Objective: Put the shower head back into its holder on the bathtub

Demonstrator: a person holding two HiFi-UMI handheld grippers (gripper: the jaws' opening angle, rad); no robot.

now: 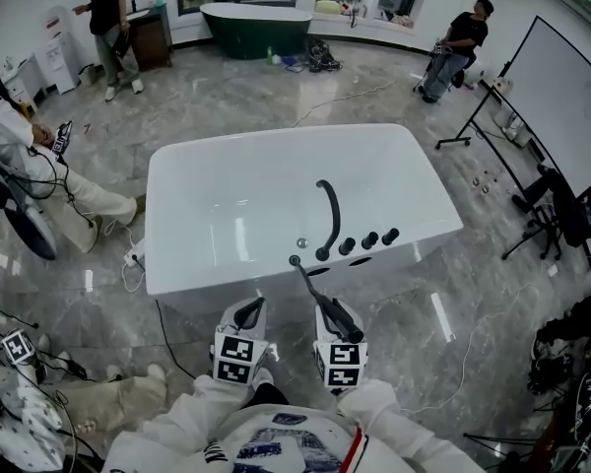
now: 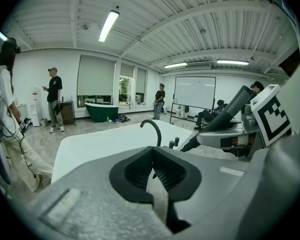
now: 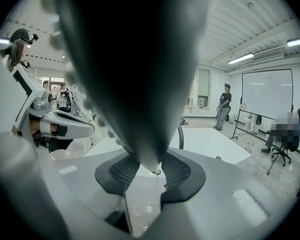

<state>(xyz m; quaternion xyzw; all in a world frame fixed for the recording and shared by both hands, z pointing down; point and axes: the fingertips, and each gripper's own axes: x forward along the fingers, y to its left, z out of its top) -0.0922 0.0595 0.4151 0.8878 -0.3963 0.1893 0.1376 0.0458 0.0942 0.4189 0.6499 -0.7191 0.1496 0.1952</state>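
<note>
Right gripper view: my right gripper (image 3: 151, 170) clamps the shower head (image 3: 135, 74). Head view alone places it by the bathtub (image 1: 177, 170). Left gripper (image 1: 251, 309) jaws together, holding nothing.

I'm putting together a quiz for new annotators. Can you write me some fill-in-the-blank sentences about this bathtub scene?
1. The shower head is clamped between the fingers of the ___ gripper.
2. The curved faucet on the rim of the white bathtub is ___ in colour.
3. The left gripper holds ___.

Missing words: right; black; nothing
</note>
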